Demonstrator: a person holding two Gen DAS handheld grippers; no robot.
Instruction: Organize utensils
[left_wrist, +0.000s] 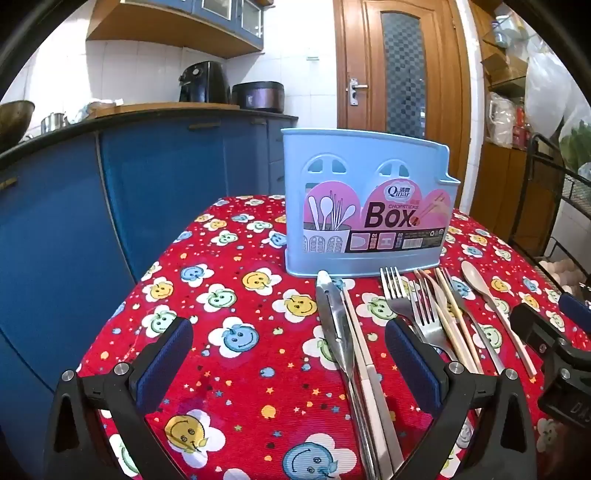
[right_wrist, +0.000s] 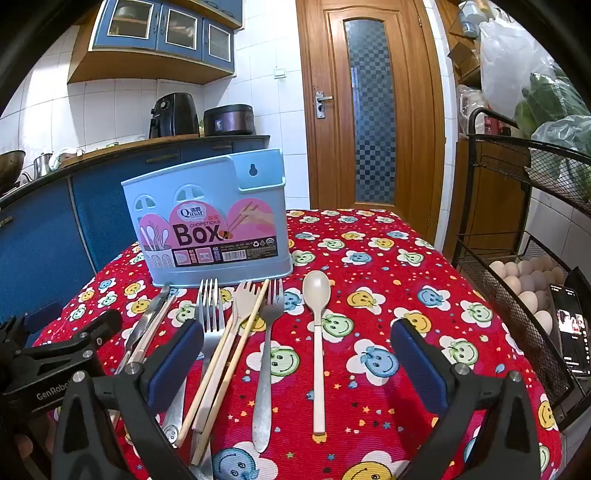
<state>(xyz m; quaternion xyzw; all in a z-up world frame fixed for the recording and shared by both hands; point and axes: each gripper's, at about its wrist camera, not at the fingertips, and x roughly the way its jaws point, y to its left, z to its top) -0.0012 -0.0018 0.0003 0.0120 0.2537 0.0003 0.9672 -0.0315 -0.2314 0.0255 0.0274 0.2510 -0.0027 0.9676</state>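
Utensils lie in a row before a blue chopsticks box on a red smiley-face tablecloth.

Left gripper and right gripper both hover with jaws spread wide, empty; the beige spoon lies between the right one's fingers.

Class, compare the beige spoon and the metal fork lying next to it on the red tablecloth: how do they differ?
The beige spoon has a smooth oval bowl; the metal fork ends in tines. The spoon is matte, pale and straight-handled; the fork is shiny grey with a handle that widens at its end. Both lie flat on the tablecloth, heads towards the blue box.
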